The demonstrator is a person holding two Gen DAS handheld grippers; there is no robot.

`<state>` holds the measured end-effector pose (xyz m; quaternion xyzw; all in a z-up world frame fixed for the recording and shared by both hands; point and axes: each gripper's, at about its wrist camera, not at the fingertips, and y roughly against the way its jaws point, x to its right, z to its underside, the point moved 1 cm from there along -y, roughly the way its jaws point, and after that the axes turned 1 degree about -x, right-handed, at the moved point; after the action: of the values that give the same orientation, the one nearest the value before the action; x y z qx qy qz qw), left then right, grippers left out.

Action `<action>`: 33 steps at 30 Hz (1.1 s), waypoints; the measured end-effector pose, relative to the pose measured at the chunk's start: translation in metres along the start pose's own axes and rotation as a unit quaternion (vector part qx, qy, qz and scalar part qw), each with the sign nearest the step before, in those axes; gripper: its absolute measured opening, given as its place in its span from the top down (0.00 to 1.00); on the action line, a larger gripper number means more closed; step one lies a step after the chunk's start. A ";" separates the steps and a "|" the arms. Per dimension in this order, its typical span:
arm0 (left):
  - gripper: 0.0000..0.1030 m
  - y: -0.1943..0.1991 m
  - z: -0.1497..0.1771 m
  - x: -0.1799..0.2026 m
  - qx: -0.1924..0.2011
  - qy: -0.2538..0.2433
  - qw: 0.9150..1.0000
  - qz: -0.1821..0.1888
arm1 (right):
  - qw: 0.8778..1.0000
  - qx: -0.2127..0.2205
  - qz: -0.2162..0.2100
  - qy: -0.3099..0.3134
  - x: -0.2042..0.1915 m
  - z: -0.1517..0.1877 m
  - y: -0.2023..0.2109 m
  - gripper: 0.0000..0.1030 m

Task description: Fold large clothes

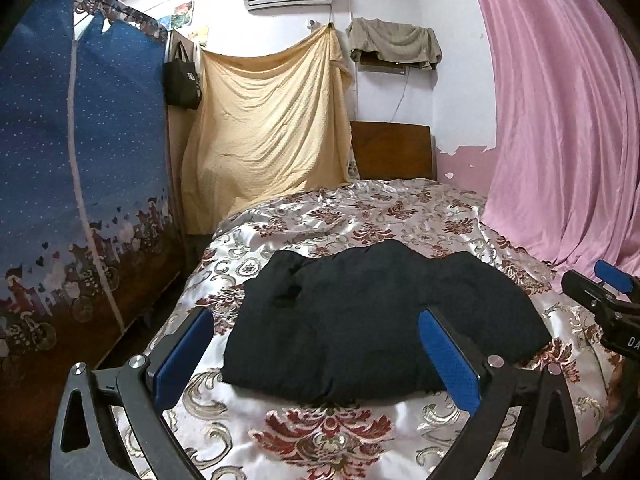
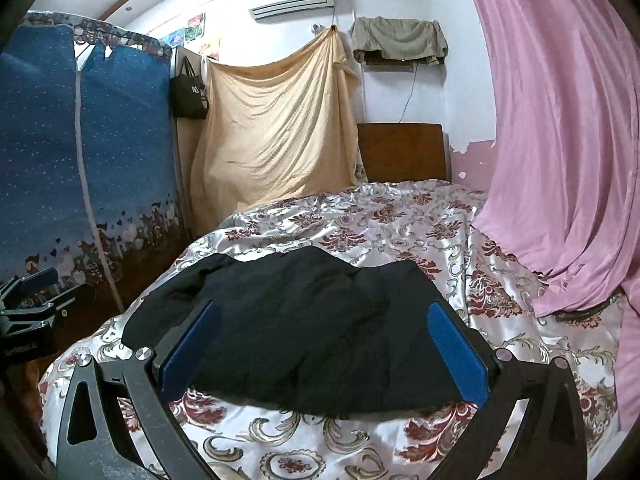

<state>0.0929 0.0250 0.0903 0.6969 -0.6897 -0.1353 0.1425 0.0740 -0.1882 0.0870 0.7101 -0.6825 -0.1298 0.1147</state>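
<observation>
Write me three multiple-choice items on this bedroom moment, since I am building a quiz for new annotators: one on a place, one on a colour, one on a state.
1. Where does the black garment lie?
A. on the patterned bedspread
B. hung on the wall
C. on the floor

2. What colour is the curtain on the right of the bed?
A. green
B. pink
C. grey

3. How do the left gripper and the right gripper stand?
A. both shut on the garment
B. one open, one shut
C. both open and holding nothing

Answers:
1 A: the garment rests as a compact dark bundle on the floral cover.
2 B: the draped fabric is plainly pink.
3 C: in each wrist view the blue pads stand wide apart with no cloth pinched between them.
</observation>
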 end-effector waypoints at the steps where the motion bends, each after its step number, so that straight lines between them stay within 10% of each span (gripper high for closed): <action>1: 0.00 0.001 0.002 -0.001 -0.001 0.000 1.000 -0.002 | 1.000 0.001 0.001 0.000 -0.001 0.002 0.002 0.01; 33: 0.00 0.037 0.069 -0.019 0.016 0.007 1.000 -0.023 | 0.999 0.023 -0.010 0.022 -0.032 0.070 0.042 0.01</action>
<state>0.0322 0.0433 0.0409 0.7154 -0.6750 -0.1228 0.1327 0.0095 -0.1571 0.0366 0.7222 -0.6753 -0.0998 0.1120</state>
